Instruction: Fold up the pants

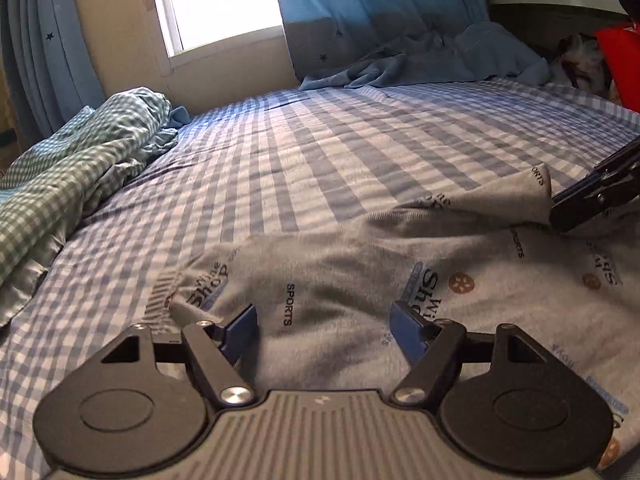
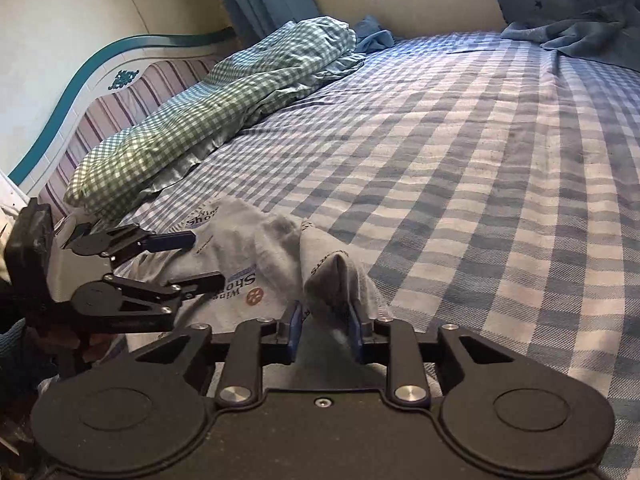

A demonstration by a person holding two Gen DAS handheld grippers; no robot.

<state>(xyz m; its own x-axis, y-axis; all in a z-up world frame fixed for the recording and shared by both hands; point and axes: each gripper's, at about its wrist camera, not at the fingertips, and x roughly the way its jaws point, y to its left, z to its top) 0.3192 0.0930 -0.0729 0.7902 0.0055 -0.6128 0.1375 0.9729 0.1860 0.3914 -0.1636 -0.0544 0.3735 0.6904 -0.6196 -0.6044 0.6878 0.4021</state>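
Left gripper (image 1: 324,322) angled down over grey pants (image 1: 360,272) spread on blue checked bedsheet (image 1: 320,160), jaws wide apart, cloth lying between but not pinched. Right gripper (image 2: 325,322) tilted down likewise, pinching a raised fold of the pants (image 2: 336,280). Printed on fabric: "SPORTS", "Shop", partly legible "Wine". Green checked quilt (image 2: 192,120) bunched beside headboard (image 2: 60,92).

The pants (image 1: 360,264) are soft matt grey knit cloth with printed lettering, lying on a woven checked bedsheet (image 1: 320,152) of matt cotton look. Both grippers – left gripper (image 1: 323,326), right gripper (image 2: 325,322) – are matt black plastic with shiny metal rivets and smooth blue pads (image 1: 408,326)
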